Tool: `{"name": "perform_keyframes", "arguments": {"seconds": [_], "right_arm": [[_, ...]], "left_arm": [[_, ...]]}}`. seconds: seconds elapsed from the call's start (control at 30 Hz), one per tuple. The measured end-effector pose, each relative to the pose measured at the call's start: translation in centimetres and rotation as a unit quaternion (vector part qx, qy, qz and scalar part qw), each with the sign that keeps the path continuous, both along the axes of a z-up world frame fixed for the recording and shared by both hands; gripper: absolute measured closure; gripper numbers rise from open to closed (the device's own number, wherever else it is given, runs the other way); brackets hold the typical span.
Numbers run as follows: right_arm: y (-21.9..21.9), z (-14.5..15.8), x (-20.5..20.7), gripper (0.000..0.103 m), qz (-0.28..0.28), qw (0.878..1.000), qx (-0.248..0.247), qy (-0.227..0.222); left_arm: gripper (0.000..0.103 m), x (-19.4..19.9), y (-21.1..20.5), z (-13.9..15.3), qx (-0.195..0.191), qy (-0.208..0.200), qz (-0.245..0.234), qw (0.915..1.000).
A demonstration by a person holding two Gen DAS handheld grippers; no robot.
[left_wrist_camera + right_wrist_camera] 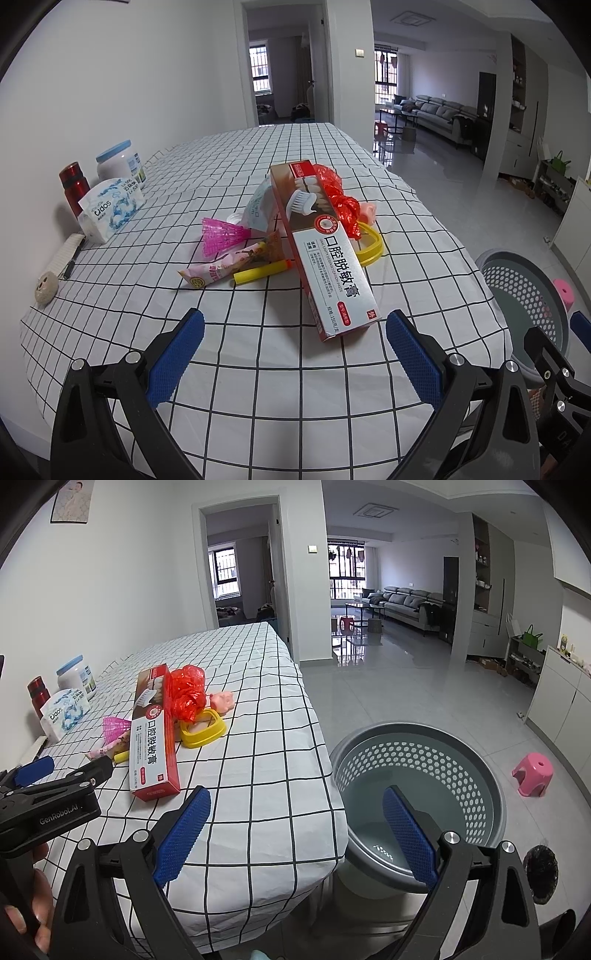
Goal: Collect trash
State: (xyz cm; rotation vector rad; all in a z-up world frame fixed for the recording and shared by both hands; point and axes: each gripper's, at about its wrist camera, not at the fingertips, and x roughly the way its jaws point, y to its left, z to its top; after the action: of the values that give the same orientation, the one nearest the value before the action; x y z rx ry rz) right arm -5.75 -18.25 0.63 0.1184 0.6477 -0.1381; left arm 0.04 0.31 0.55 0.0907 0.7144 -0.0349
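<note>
A heap of trash lies mid-table on the checked cloth (258,350): a long toothpaste box (325,254), crumpled red plastic (340,199), a pink shuttlecock (221,236), a pink snack wrapper (221,269), a yellow tube (262,273) and a yellow ring-shaped piece (373,247). My left gripper (295,325) hovers open just short of the box's near end. My right gripper (295,805) is open and empty at the table's right edge, above the grey perforated basket (461,760) on the floor. The box (153,734) and red plastic (188,692) also show in the right wrist view.
Against the wall at the left stand a red flask (74,184), a white jar with a blue lid (118,162) and a tissue pack (110,208). A pink stool (532,773) sits on the tiled floor beyond the basket. A hand (40,904) holds the left gripper's handle.
</note>
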Motion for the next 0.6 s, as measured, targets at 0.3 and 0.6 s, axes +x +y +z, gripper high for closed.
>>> {"name": "perform_keyframes", "arguments": {"seconds": [0.3, 0.6], "right_arm": [[-0.04, -0.07, -0.07, 0.013, 0.0, 1.0, 0.0, 0.0], [-0.11, -0.05, -0.18, 0.013, 0.0, 1.0, 0.001, -0.001]], "left_arm": [[0.006, 0.46, 0.3, 0.0, 0.001, 0.001, 0.001, 1.0], [0.006, -0.16, -0.01, -0.02, 0.002, -0.003, 0.002, 1.0]]}}
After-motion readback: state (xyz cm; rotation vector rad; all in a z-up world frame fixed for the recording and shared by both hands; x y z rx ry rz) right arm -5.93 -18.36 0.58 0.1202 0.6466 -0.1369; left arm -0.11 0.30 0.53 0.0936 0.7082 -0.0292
